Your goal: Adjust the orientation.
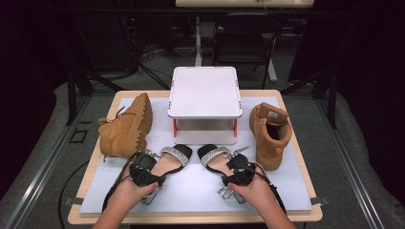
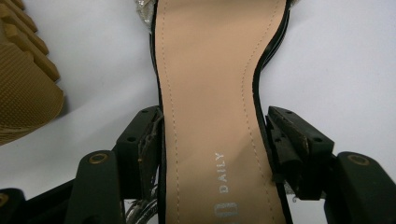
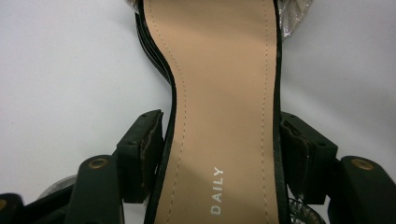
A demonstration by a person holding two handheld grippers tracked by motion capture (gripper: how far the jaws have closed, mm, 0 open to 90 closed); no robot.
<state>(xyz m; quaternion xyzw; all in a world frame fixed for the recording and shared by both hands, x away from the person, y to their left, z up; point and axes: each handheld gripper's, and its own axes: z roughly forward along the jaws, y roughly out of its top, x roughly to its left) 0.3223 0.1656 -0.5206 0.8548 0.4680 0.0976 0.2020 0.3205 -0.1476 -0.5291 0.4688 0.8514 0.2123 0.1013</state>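
Two black sandals with tan insoles and glittery straps lie side by side on the white mat. In the high view the left sandal (image 1: 174,155) has my left gripper (image 1: 150,164) over its heel end, and the right sandal (image 1: 212,155) has my right gripper (image 1: 234,163) over its heel end. In the left gripper view the jaws of the left gripper (image 2: 215,126) straddle the narrow waist of the insole (image 2: 210,70), pads at its edges. The right gripper (image 3: 222,130) straddles its insole (image 3: 224,60) the same way. Both sandals rest flat on the mat.
A tan boot (image 1: 126,126) lies on its side at the left, its ridged sole (image 2: 23,79) close to my left gripper. A second tan boot (image 1: 270,133) stands upright at the right. A white two-level rack (image 1: 204,93) stands behind the sandals. The white mat (image 1: 191,193) covers the wooden table.
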